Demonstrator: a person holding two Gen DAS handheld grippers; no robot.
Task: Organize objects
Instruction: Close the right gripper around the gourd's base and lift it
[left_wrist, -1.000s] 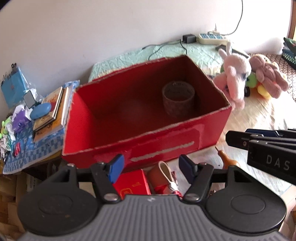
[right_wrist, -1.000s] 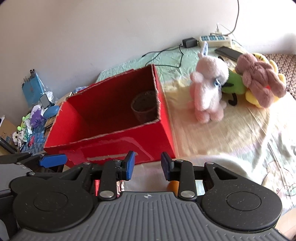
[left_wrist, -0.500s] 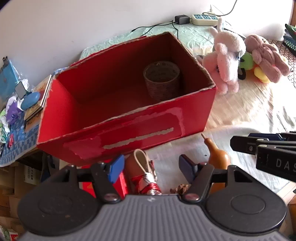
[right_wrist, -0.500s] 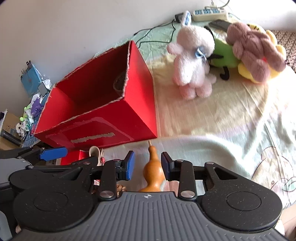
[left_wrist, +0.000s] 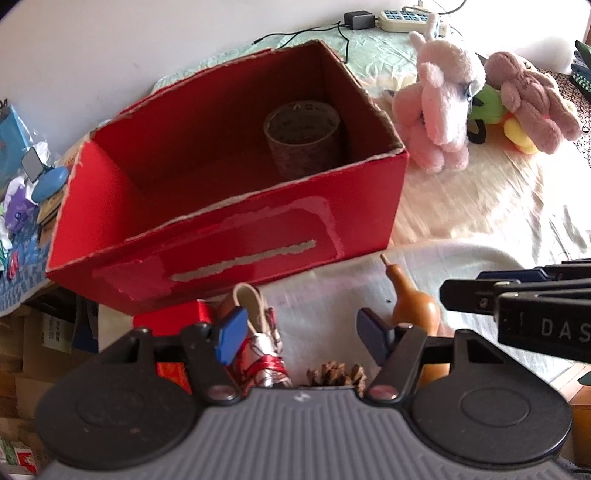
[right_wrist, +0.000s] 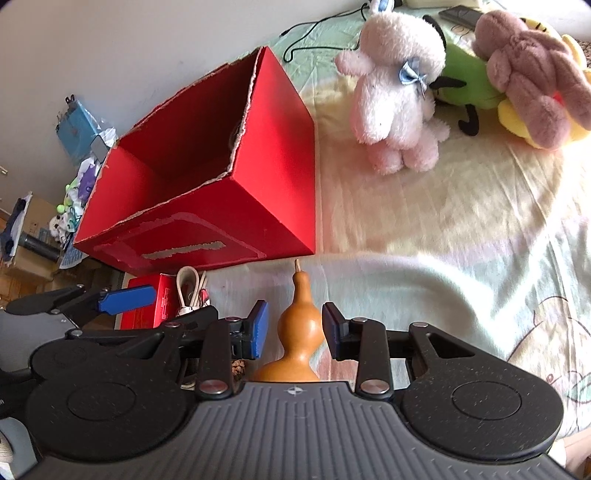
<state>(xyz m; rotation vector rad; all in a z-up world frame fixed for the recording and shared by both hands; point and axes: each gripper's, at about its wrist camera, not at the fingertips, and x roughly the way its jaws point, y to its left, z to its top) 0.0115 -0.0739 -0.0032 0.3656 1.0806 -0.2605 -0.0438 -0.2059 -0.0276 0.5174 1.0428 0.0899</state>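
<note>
My right gripper straddles the gourd standing just before the red box — pads apart, nothing gripped, lined up to pinch its waist. My left gripper hangs open too — over the boot.

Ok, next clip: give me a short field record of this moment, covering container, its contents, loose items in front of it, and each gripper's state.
container: red cardboard box, open top, on the bed
contents: one patterned brown cup, upright near the right wall
loose items: orange gourd, small red box, pine cone, small shoe with red ribbon
left gripper: open, above the shoe and pine cone, holding nothing
right gripper: open, pads either side of the gourd's neck, gaps visible
background: pink plush and other plush toys, apart from the box
</note>
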